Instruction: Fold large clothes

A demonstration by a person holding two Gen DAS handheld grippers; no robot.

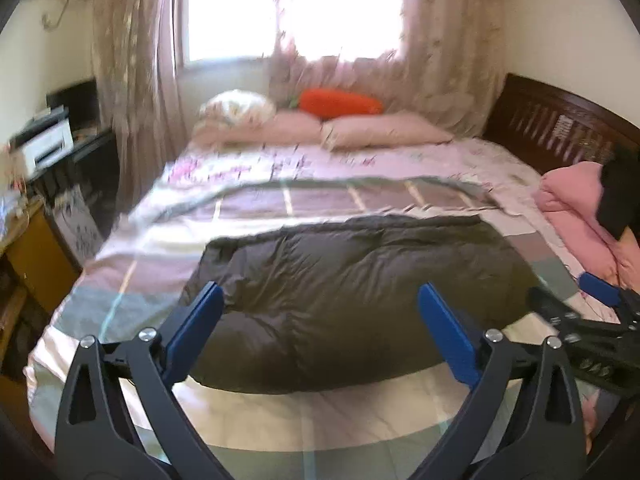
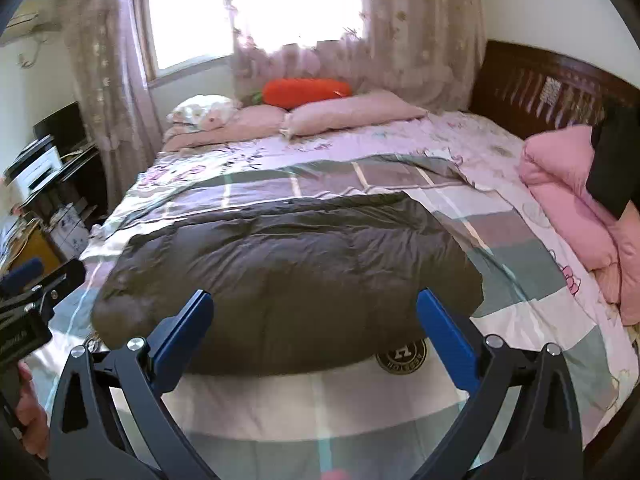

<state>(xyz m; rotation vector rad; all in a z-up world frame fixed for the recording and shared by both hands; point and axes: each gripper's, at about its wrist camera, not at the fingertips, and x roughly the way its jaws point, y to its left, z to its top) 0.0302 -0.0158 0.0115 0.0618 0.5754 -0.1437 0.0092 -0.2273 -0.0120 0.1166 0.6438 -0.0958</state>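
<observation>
Two hand-held grippers hang above the near edge of a bed, each with blue fingers spread wide and gripping nothing. The left gripper (image 1: 320,316) frames a dark padded jacket (image 1: 352,292) that lies flattened across the checked quilt (image 1: 120,292), dead ahead at 12 o'clock. The right gripper (image 2: 314,320) looks over the same jacket (image 2: 280,264) from slightly further right, with a round logo patch (image 2: 401,356) showing at the garment's near edge, at about 1 o'clock between the fingers. Each tool shows in the other's view: the right one at 3 o'clock in the left view, the left one at 9 o'clock in the right. At 2 o'clock, pink bedding (image 2: 568,204) is piled by the wooden headboard (image 2: 552,84). Beyond the jacket, pillows (image 2: 352,114) and an orange cushion (image 2: 306,92) line the far edge beneath a curtained window (image 2: 256,8).
</observation>
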